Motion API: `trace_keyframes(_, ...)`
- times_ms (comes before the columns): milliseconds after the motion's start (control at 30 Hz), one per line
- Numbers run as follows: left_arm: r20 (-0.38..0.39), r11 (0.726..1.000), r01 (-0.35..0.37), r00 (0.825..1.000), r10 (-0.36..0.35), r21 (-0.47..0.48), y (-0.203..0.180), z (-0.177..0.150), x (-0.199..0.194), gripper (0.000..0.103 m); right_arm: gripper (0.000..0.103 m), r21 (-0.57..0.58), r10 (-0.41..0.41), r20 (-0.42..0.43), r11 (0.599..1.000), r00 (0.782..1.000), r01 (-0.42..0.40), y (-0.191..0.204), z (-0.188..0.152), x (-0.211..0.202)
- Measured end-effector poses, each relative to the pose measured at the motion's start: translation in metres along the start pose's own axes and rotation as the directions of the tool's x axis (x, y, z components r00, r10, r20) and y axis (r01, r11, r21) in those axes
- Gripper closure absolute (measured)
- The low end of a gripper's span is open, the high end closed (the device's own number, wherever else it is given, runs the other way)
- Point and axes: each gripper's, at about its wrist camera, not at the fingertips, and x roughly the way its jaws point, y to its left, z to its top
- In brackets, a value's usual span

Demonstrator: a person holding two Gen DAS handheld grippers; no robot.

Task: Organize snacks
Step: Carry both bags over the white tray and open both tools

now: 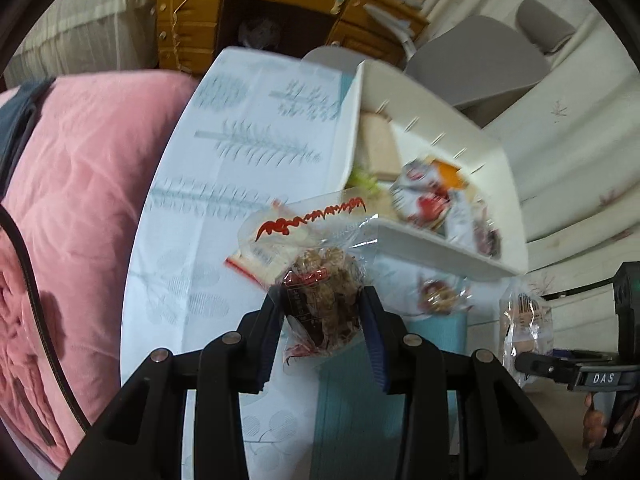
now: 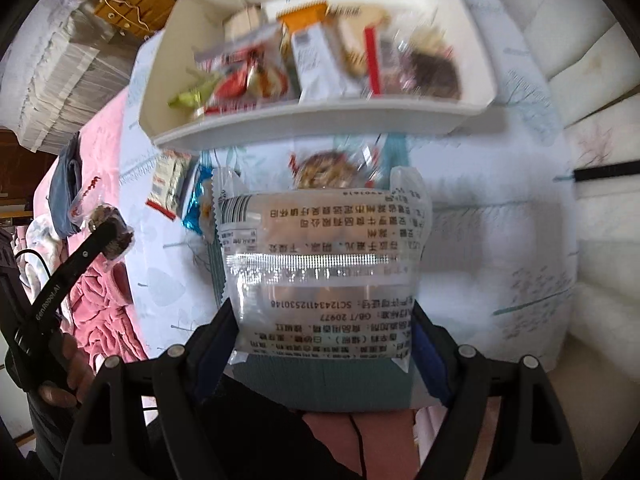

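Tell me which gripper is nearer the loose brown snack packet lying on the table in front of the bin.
Right. The right gripper hangs just before the loose packet; the left gripper is off to the side.

"das" on right claw (image 1: 602, 379), "sc12434112530148" on packet (image 2: 324, 256)

A wooden desk with drawers (image 1: 256, 4) stands beyond a pink quilt (image 1: 88, 184) and cream sofa (image 1: 580, 152).
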Motion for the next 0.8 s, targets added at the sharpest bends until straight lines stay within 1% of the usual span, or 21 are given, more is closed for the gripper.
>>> trace_keyframes(67, 0.016, 0.999, 0.026, 1.0, -0.026, 0.033, -0.013, 0.009, -0.008, 0.066, 0.023, -0.009, -0.008, 0.032, 1.0, 0.999, 0.008, -0.013, 0.008, -0.019)
trace_keyframes(167, 0.037, 0.996, 0.051, 0.998, -0.054, 0.071, -0.03, 0.021, -0.015, 0.066, 0.023, -0.011, -0.022, 0.073, 1.0, 0.997, 0.023, -0.024, 0.018, -0.037)
trace_keyframes(333, 0.066, 0.993, 0.063, 0.995, -0.07, 0.102, -0.054, 0.041, -0.019, 0.066, 0.023, -0.003, -0.043, 0.142, 0.999, 0.989, 0.044, -0.038, 0.04, -0.057)
trace_keyframes(467, 0.085, 0.992, 0.064, 0.994, -0.074, 0.111, -0.065, 0.054, -0.016, 0.066, 0.023, 0.003, -0.045, 0.18, 0.999, 0.983, 0.045, -0.049, 0.057, -0.067)
trace_keyframes(633, 0.105, 0.991, 0.057, 0.992, -0.07, 0.119, -0.075, 0.071, -0.01, 0.066, 0.023, 0.0, -0.011, 0.223, 1.0, 0.975, 0.011, -0.052, 0.077, -0.069)
trace_keyframes(733, 0.123, 0.993, 0.061, 0.99, -0.073, 0.097, -0.079, 0.082, -0.002, 0.066, 0.023, 0.0, 0.003, 0.248, 1.0, 0.969, -0.003, -0.052, 0.086, -0.067)
trace_keyframes(800, 0.131, 0.995, 0.064, 0.989, -0.073, 0.072, -0.081, 0.089, 0.004, 0.066, 0.022, 0.002, 0.03, 0.264, 0.999, 0.964, -0.032, -0.053, 0.092, -0.064)
